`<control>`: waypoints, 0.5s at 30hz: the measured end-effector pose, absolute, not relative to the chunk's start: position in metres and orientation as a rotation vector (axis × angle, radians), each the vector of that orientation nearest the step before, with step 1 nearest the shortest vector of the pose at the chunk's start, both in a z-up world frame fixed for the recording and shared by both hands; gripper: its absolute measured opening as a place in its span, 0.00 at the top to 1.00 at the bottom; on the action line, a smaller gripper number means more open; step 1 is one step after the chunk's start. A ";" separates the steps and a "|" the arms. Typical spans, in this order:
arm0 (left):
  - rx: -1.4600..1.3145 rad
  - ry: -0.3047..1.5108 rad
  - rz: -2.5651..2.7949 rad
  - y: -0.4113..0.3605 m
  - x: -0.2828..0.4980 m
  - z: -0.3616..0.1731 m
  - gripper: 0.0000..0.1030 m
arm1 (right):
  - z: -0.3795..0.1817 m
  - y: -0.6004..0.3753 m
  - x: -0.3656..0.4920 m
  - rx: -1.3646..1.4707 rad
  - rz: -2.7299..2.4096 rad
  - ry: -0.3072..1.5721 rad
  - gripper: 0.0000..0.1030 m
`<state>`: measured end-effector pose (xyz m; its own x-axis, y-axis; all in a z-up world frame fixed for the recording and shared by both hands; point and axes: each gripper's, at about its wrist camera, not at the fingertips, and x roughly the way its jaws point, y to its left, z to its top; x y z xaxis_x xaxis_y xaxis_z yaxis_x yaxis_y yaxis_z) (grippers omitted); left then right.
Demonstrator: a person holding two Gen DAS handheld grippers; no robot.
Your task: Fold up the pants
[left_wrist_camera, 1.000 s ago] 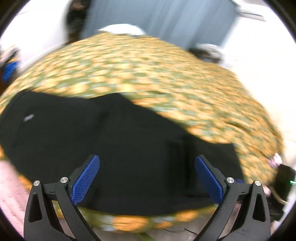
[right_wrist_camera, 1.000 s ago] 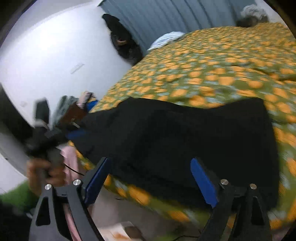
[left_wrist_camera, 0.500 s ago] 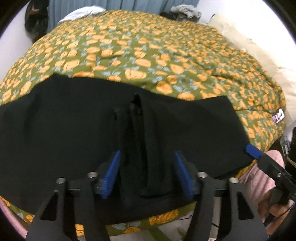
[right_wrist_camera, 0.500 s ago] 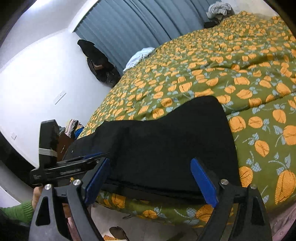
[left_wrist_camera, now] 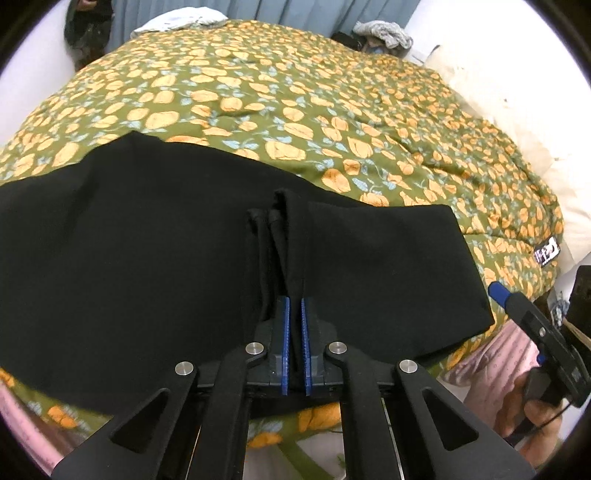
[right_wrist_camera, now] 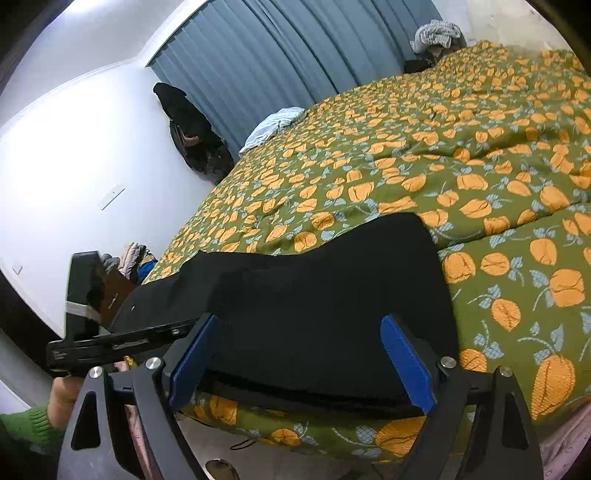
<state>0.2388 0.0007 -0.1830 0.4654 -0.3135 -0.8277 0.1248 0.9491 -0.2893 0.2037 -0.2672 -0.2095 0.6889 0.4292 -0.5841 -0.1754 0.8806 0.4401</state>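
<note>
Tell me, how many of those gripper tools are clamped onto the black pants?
1. The left gripper pinches a bunched ridge of the pants near the bed's edge. The right gripper is open, its fingers apart above the pants' end.

Your left wrist camera sits low at the near edge of the green bedspread printed with orange fruit (left_wrist_camera: 332, 110), looking across it toward the blue pleated curtain (left_wrist_camera: 258, 11), close over the black fabric pants (left_wrist_camera: 129, 240). Your right wrist camera looks from the same edge, angled leftward toward the white wall (right_wrist_camera: 74, 166). Both views share the pants (right_wrist_camera: 332, 295), bedspread (right_wrist_camera: 443, 147) and curtain (right_wrist_camera: 277, 55).
</note>
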 end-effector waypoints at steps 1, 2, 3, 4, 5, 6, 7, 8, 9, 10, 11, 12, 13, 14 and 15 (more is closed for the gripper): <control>-0.195 1.050 -0.260 0.006 0.236 -0.181 0.98 | -0.208 -0.266 0.202 0.354 0.344 0.730 0.14; -0.188 1.047 -0.244 0.011 0.233 -0.180 0.98 | -0.206 -0.265 0.202 0.341 0.342 0.724 0.14; -0.188 1.052 -0.220 0.019 0.231 -0.182 0.98 | -0.206 -0.264 0.202 0.328 0.340 0.721 0.14; -0.196 1.062 -0.202 0.025 0.231 -0.186 0.98 | -0.206 -0.262 0.202 0.313 0.340 0.724 0.14; -0.206 1.077 -0.186 0.029 0.233 -0.192 0.98 | -0.209 -0.258 0.205 0.300 0.345 0.745 0.14; -0.216 1.097 -0.177 0.033 0.235 -0.198 0.98 | -0.214 -0.256 0.208 0.302 0.358 0.772 0.14; -0.215 1.108 -0.178 0.033 0.238 -0.202 0.98 | -0.220 -0.253 0.212 0.312 0.380 0.805 0.14; -0.201 1.111 -0.181 0.031 0.239 -0.204 0.98 | -0.226 -0.250 0.215 0.319 0.404 0.833 0.14; -0.170 1.113 -0.185 0.025 0.241 -0.205 0.97 | -0.232 -0.246 0.218 0.321 0.425 0.863 0.14; -0.148 1.113 -0.186 0.022 0.240 -0.205 0.96 | -0.239 -0.242 0.221 0.319 0.441 0.899 0.14; -0.124 1.112 -0.184 0.018 0.240 -0.205 0.96 | -0.247 -0.238 0.224 0.310 0.443 0.940 0.14; -0.109 1.113 -0.182 0.015 0.240 -0.205 0.95 | -0.250 -0.236 0.225 0.303 0.437 0.952 0.14; -0.105 1.116 -0.179 0.015 0.239 -0.205 0.90 | -0.252 -0.235 0.226 0.298 0.434 0.953 0.14; -0.110 1.119 -0.176 0.015 0.239 -0.205 0.84 | -0.252 -0.235 0.226 0.299 0.436 0.948 0.13; -0.124 1.124 -0.182 0.016 0.239 -0.205 0.81 | -0.252 -0.235 0.226 0.301 0.439 0.948 0.12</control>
